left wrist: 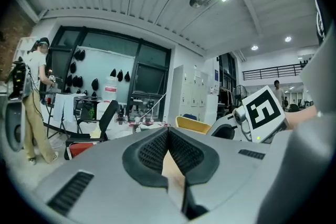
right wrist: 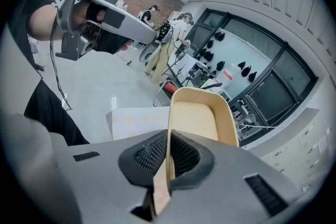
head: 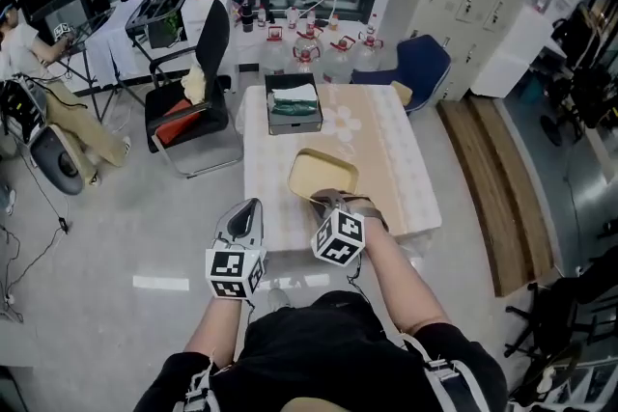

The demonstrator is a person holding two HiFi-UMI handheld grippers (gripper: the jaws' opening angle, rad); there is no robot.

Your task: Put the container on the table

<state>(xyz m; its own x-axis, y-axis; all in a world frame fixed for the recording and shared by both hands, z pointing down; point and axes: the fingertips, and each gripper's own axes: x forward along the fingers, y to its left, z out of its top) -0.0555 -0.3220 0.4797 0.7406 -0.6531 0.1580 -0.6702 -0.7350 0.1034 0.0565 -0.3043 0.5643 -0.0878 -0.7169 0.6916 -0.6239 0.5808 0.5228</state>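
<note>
container over the table, not yet let go

nearest the person, the left gripper (left wrist: 168,150) hung off the near edge of the table (head: 391,159), its jaws pressed together with nothing between them. it had no part in the work, judging by where it sat.

just beside it, at the table's near edge, the right gripper (right wrist: 167,157) had its jaws clamped on one side wall of the container (right wrist: 197,113), the thin rim pinched between the pads. the container lay over the near part of the table, out ahead of the jaws. whether its base touched the cloth or hung just above it could not be told from either view. so the carry looked almost over. what was left, by my reading, was to settle it flat and open the jaws.

the container was a shallow, pale yellow tray with rounded corners and a raised lip, empty inside, light and thin-walled by its look.

at the far side of the table stood a dark box (head: 294,107) holding green and white items, well apart from the container.
</note>
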